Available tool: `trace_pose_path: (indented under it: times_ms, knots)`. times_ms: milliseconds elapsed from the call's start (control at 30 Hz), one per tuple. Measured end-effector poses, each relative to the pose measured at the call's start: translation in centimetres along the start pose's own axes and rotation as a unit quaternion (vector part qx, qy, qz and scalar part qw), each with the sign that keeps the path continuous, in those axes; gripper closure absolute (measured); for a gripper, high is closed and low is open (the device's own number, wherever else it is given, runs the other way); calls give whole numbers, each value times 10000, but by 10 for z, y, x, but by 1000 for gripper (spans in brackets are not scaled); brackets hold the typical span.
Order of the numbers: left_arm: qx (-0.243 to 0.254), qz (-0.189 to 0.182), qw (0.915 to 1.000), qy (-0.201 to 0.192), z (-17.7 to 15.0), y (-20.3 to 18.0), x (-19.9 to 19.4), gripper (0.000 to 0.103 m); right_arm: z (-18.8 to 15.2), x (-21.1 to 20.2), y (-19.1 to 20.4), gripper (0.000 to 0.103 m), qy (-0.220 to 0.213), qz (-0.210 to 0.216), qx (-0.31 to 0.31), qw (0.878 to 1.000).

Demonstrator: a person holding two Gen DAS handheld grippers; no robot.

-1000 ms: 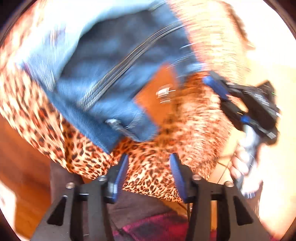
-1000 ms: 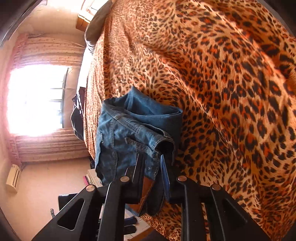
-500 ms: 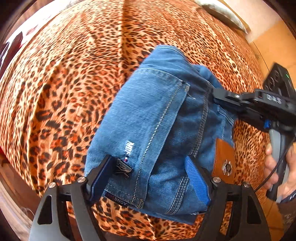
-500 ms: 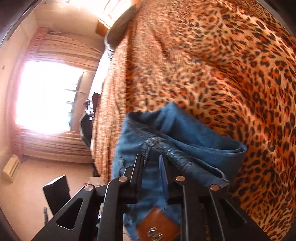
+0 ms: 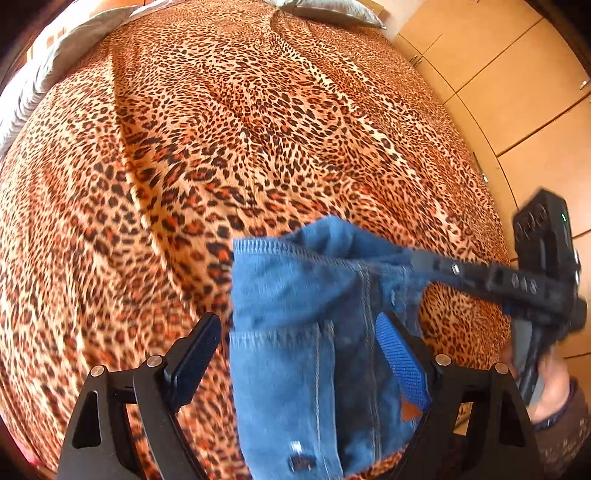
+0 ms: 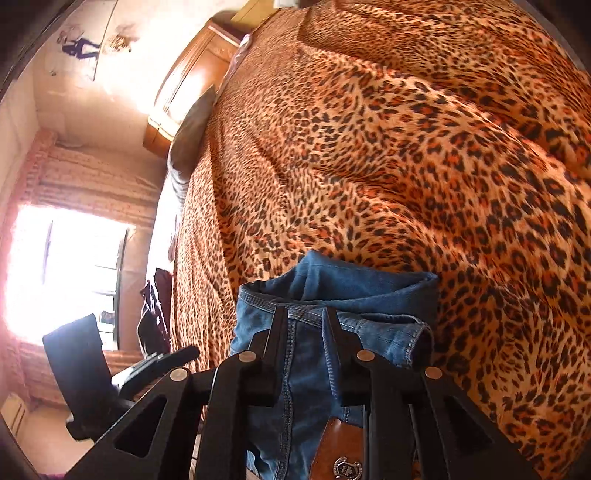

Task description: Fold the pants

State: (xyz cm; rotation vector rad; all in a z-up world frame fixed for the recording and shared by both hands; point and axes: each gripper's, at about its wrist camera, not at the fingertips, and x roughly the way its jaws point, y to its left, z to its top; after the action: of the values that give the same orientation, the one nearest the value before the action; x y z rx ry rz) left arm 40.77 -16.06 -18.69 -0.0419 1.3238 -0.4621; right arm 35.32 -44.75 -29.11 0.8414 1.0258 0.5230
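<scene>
Final step: setting the folded pants (image 5: 295,332) on the bed (image 5: 221,129).
Left gripper (image 5: 295,354) wide, closing, unclamped; right gripper (image 6: 304,332) opening, fabric between. Next: withdraw both.

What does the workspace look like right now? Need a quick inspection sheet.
Surface: bed with a leopard-print bedspread, wrinkled.
Job's things: jeans, folded into a bundle at the near edge; brown leather patch showing.
Clutter: grey pillows at the far end; dark garment hanging beside the bed.
Grippers: left claw wide, jaws closing, jeans between them, pads not pressing. Right claw on the waistband, denim between the pads, jaws opening; a hand holds it.
Cables: nothing seen.
Surroundings: wooden wardrobe doors, bright window, wooden headboard.
</scene>
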Motion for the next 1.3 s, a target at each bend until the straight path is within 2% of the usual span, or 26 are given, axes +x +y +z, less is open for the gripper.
trace_pose_path:
  times_ms: [100, 133, 200, 233, 267, 333, 367, 433, 500, 533, 600, 667, 700, 767, 867, 1000, 1100, 1167, 1300]
  knots:
    - [-24, 394, 9989, 240, 28, 15, 58, 22, -13, 9, -15, 84, -201, -127, 386, 9990]
    - [-84, 523, 9978, 391, 28, 20, 81, 18, -18, 12, -21, 86, -287, -184, 490, 9982]
    - [-299, 419, 9966, 648, 27, 30, 113, 13, -21, 23, -35, 91, -379, -303, 750, 9960]
    - [-391, 334, 9971, 563, 28, 31, 115, 13, -22, 28, -41, 93, -351, -338, 835, 9953]
    - [-354, 339, 9972, 562, 30, 31, 117, 14, -22, 29, -44, 100, -365, -371, 871, 9948]
    - [-132, 358, 9977, 566, 32, 22, 112, 27, -23, 19, -39, 93, -417, -299, 864, 9949]
    - [-45, 254, 9983, 526, 30, 17, 103, 29, -25, 11, -32, 90, -436, -268, 770, 9957]
    - [160, 99, 9990, 407, 19, 3, 78, 28, -37, -4, -16, 86, -272, -153, 459, 9985]
    - [374, 13, 9989, 282, -3, -8, 61, 25, -58, -16, -3, 75, -166, 1, 205, 9997]
    - [451, 36, 9987, 249, -15, -12, 56, 24, -70, -19, -2, 74, -70, 85, 158, 9998]
    - [583, 217, 9980, 143, -41, -20, 54, 24, -92, -16, -4, 74, 123, 208, 188, 9995]
    - [806, 586, 9950, 120, -62, -30, 66, 24, -110, -4, -10, 77, 327, 31, 158, 9993]
    - [886, 746, 9930, 231, -71, -34, 79, 23, -116, 2, -15, 77, 366, -42, 154, 9992]
    - [711, 847, 9927, 475, -80, -34, 97, 23, -119, 8, -22, 77, 307, -25, 304, 9991]
    - [305, 742, 9959, 430, -76, -29, 97, 21, -113, 4, -21, 74, 342, 84, 528, 9980]
    - [258, 830, 9955, 368, -73, -35, 94, 23, -106, -19, -19, 67, 112, 190, 611, 9979]
    - [268, 890, 9952, 302, -79, -41, 71, 23, -101, -35, -26, 53, -59, 72, 783, 9969]
    - [221, 814, 9960, 296, -84, -45, 56, 23, -100, -42, -32, 48, -107, -27, 865, 9962]
    - [185, 783, 9965, 242, -87, -50, 35, 23, -102, -42, -49, 47, -45, -146, 1075, 9941]
